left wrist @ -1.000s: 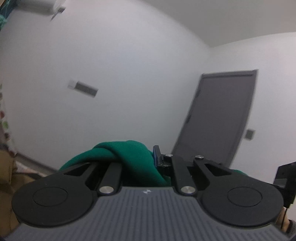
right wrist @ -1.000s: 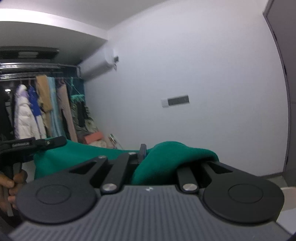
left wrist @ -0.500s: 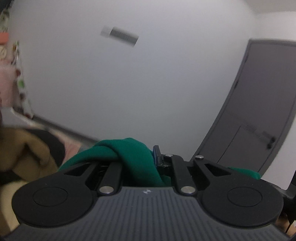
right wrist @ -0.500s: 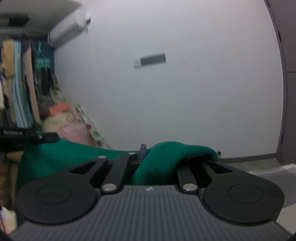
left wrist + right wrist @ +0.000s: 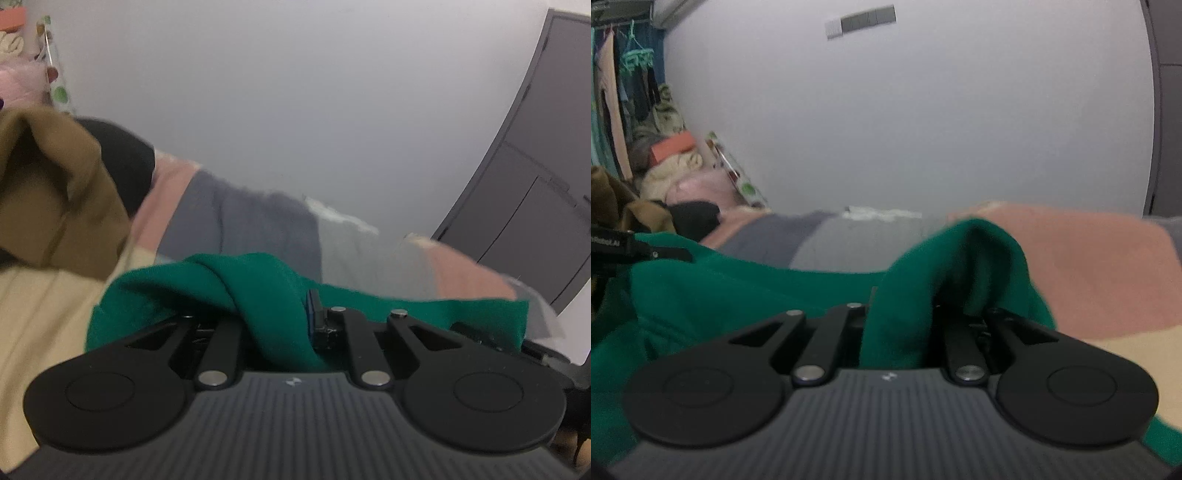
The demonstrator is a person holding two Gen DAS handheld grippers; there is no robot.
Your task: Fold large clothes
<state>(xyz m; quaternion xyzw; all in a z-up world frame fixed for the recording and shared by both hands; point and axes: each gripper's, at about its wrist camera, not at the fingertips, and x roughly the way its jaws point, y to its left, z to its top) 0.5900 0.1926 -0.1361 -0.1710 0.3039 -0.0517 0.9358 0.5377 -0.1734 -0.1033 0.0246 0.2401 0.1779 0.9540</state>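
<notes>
1. The green garment [image 5: 258,284] is pinched at two points and strung between the two tools; in the right wrist view it spreads wide to the left [image 5: 720,295], its lower part out of frame.
2. The left tongs [image 5: 295,325] are closed down tight on a bunched fold of that green cloth, which rolls over the linkage and hides the tips.
3. The right tongs [image 5: 901,325] are likewise nearly shut, clamped on a peaked ridge of the same fabric.
4. What's changed: a second ago both cameras saw only wall, door and ceiling; now a bed with a patchwork cover [image 5: 258,221] in pink, grey and cream fills the middle of both views. Both tools have come down and tipped forward, with the grip unchanged throughout.
5. My read: the garment is being lowered onto the bed to be spread flat, so folding proper hasn't begun.
6. Around it: a brown garment [image 5: 55,192] heaped at the left, a black item [image 5: 125,162] behind it, a grey door [image 5: 535,184] at the right, and hanging clothes [image 5: 613,92] far left in the right wrist view.
7. Hard to tell: whether any of the green cloth touches the bed yet, and what kind of garment it is. Both frames are blurred, and the other tool shows only as a dark edge [image 5: 628,247].
</notes>
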